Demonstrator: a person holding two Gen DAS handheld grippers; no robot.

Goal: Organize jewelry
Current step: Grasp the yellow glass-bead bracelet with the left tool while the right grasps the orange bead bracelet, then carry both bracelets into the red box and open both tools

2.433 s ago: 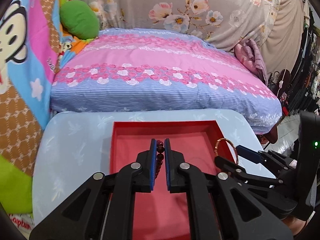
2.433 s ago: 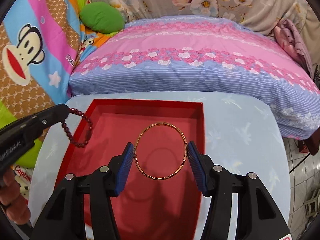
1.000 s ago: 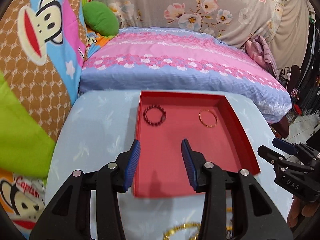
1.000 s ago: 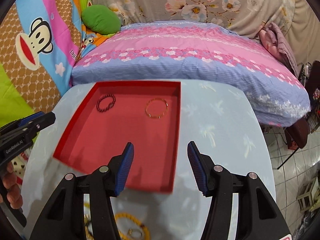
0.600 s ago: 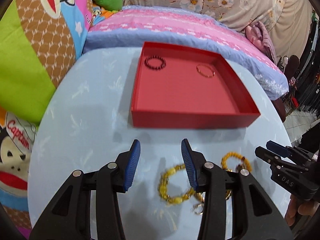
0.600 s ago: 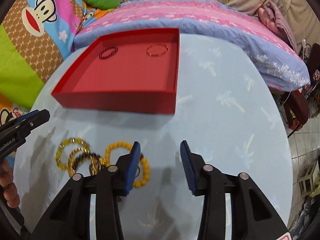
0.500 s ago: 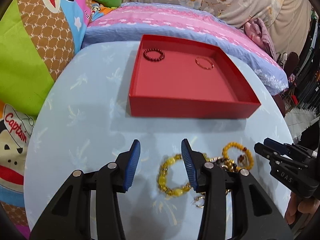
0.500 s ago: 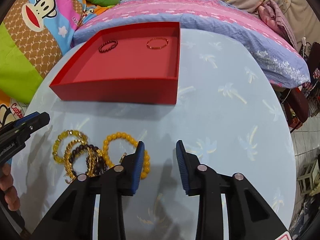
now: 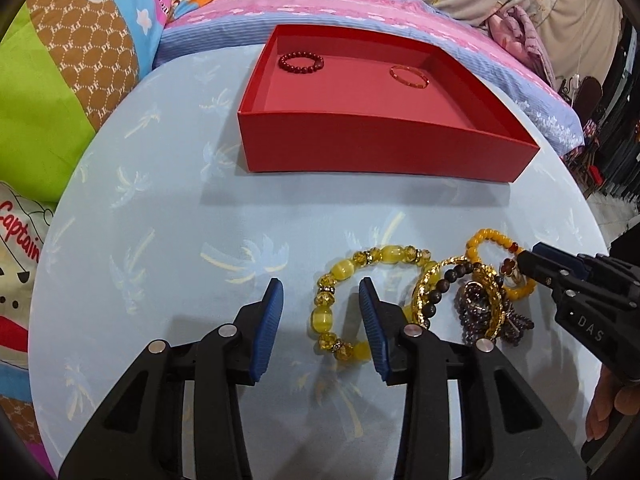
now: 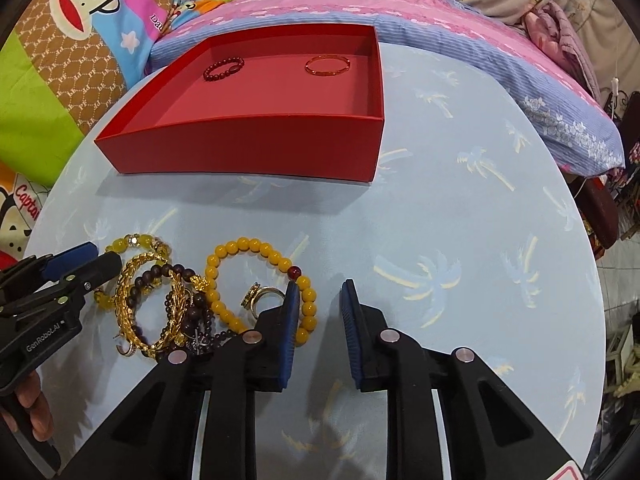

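Observation:
A red tray (image 9: 360, 156) (image 10: 248, 152) stands on the table and holds a dark red bead bracelet (image 9: 301, 62) (image 10: 224, 69) and a thin gold bangle (image 9: 409, 77) (image 10: 328, 66). In front of it lies a pile of jewelry: a yellow glass bead bracelet (image 9: 340, 276), an orange bead bracelet (image 10: 256, 280), gold chains (image 10: 140, 300) and dark beads (image 9: 484, 312). My left gripper (image 9: 320, 292) is open and straddles the yellow bracelet's left side. My right gripper (image 10: 318, 294) is open and straddles the orange bracelet's right side.
The round table (image 10: 460, 208) has a light blue palm-print cloth. A pink and blue striped pillow (image 10: 400, 12) lies behind it. Cartoon monkey bedding (image 9: 60, 92) is to the left. A small gold ring (image 10: 260, 294) lies inside the orange bracelet.
Both grippers let go of the red beads and the bangle in the tray, drew back and came down over the pile. The right gripper has narrowed a little.

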